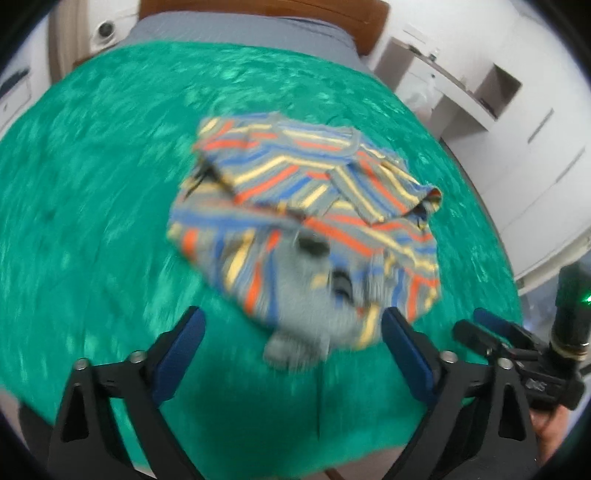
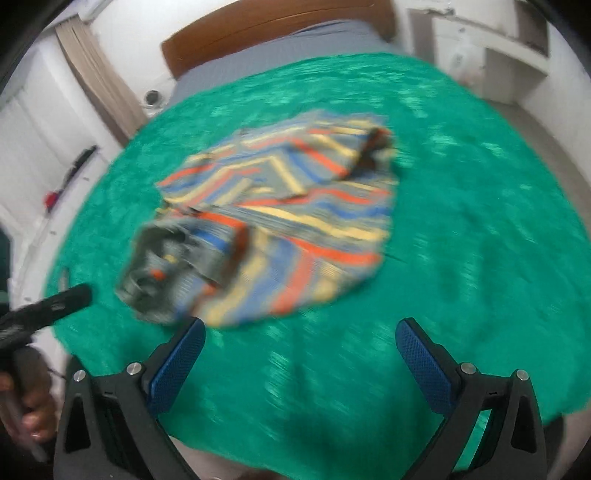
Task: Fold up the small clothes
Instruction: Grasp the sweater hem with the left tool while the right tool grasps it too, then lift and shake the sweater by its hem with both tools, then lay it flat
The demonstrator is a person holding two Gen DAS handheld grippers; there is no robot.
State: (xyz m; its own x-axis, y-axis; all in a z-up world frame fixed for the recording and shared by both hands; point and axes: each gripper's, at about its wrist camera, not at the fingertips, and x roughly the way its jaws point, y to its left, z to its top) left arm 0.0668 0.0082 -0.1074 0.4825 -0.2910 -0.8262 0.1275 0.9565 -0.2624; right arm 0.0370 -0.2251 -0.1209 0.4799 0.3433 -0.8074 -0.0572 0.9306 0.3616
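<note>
A small striped garment (image 1: 306,206), grey with orange, blue and yellow bands, lies crumpled on a green fuzzy blanket (image 1: 92,221). Its grey near end bunches toward my left gripper (image 1: 293,325), which is open above the blanket with that grey edge just ahead of its blue pads. In the right wrist view the same garment (image 2: 288,221) lies ahead and to the left. My right gripper (image 2: 299,332) is open over bare blanket (image 2: 480,221), its left pad (image 2: 177,362) close to the cloth's near edge. Both views are motion-blurred.
The blanket covers a bed with a grey sheet (image 1: 240,29) and brown headboard (image 2: 258,26) at the far end. White cabinets and shelves (image 1: 498,110) stand to the right. The other gripper shows at each view's edge: right (image 1: 524,354), left (image 2: 44,310), held by a hand (image 2: 33,398).
</note>
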